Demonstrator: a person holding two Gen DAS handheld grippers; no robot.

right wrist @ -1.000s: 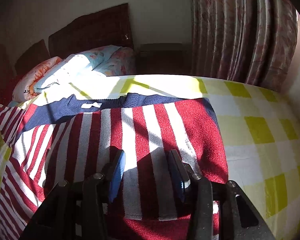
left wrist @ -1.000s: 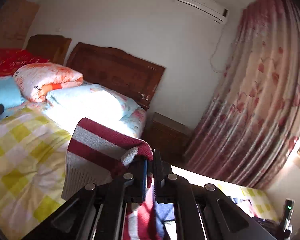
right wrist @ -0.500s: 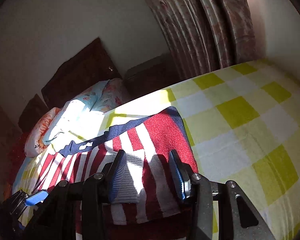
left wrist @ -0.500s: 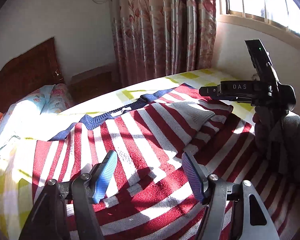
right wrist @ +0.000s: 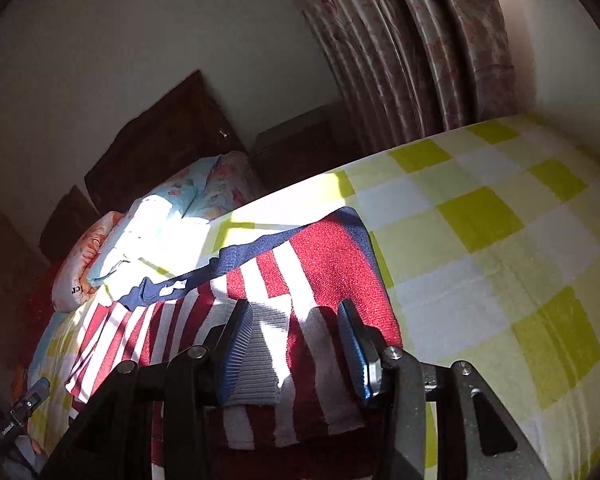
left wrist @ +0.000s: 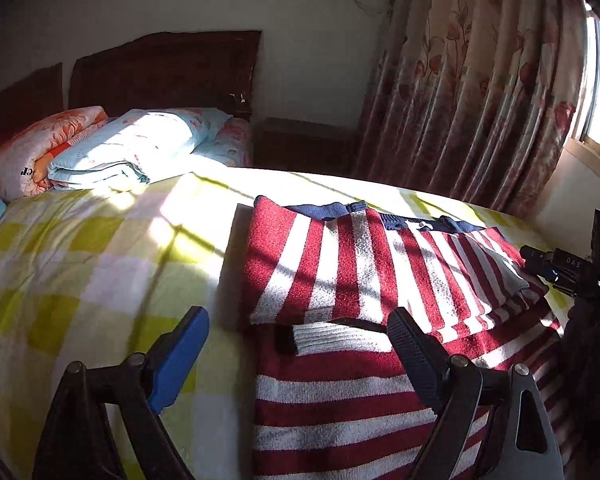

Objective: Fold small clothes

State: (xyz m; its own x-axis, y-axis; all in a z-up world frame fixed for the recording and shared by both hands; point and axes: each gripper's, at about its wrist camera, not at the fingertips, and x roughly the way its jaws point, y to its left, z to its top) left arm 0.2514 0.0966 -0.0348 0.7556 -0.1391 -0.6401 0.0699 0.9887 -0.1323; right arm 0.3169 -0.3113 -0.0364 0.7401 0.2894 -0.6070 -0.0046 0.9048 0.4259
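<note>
The sweater (left wrist: 364,280) lies flat on the bed (left wrist: 80,260), both sleeves folded in. The left gripper (left wrist: 296,344) and the right gripper (right wrist: 296,344) are wide open, holding nothing, probably ready for the next fold.

Yellow-checked bedspread (left wrist: 80,264), folded quilts (left wrist: 140,148) by dark headboard (left wrist: 164,68), floral curtain (left wrist: 480,92).

The sweater's (left wrist: 340,280) near end runs off the bottom edge. The right gripper (left wrist: 572,268) is cut off at right.
</note>
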